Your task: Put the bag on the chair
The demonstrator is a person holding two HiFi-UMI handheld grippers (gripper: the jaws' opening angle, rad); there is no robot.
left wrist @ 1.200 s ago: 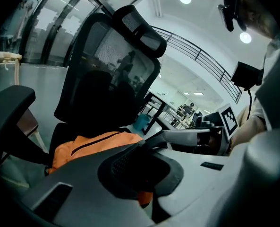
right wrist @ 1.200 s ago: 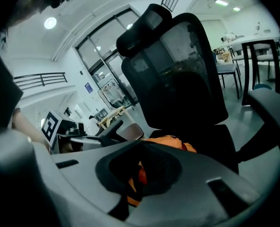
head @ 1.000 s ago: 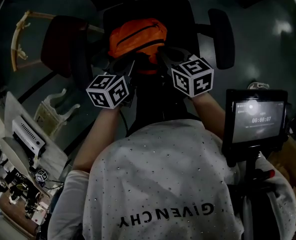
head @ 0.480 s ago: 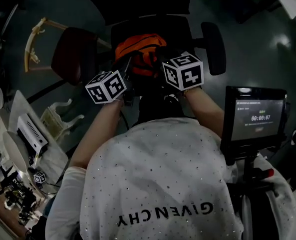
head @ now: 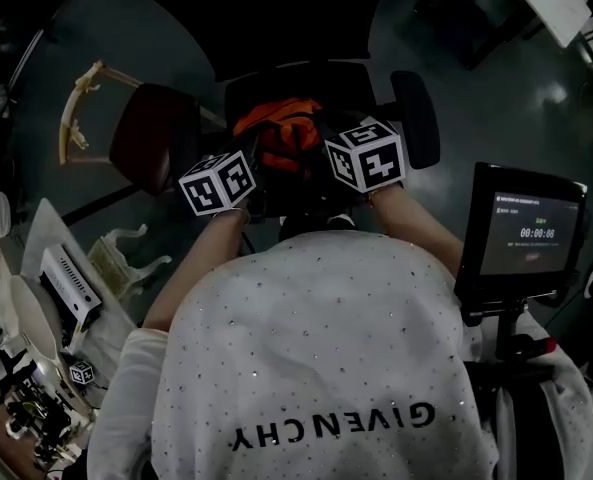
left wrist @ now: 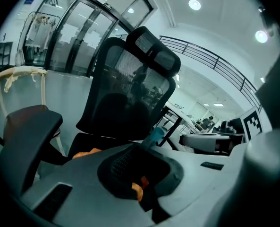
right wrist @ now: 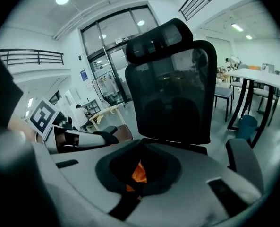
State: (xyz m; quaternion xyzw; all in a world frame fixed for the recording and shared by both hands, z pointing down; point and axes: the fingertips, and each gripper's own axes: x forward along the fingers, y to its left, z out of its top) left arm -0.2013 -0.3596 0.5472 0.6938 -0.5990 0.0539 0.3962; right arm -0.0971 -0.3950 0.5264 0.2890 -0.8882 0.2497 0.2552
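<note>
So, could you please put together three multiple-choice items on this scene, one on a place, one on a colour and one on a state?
1. Where is the bag?
A. On the floor beside the chair
B. At the office chair's seat, in front of the person
C. On the cluttered desk at the left

2. What colour is the bag?
A. Blue
B. White
C. Orange

3. How do the left gripper's jaws stand?
A. Shut on the bag's fabric
B. Wide open and empty
C. Shut on an armrest

Answers:
1. B: the head view shows the orange bag over the seat of the office chair.
2. C: its fabric is plainly orange.
3. A: the left gripper has orange fabric pinched between its closed jaws.
</note>
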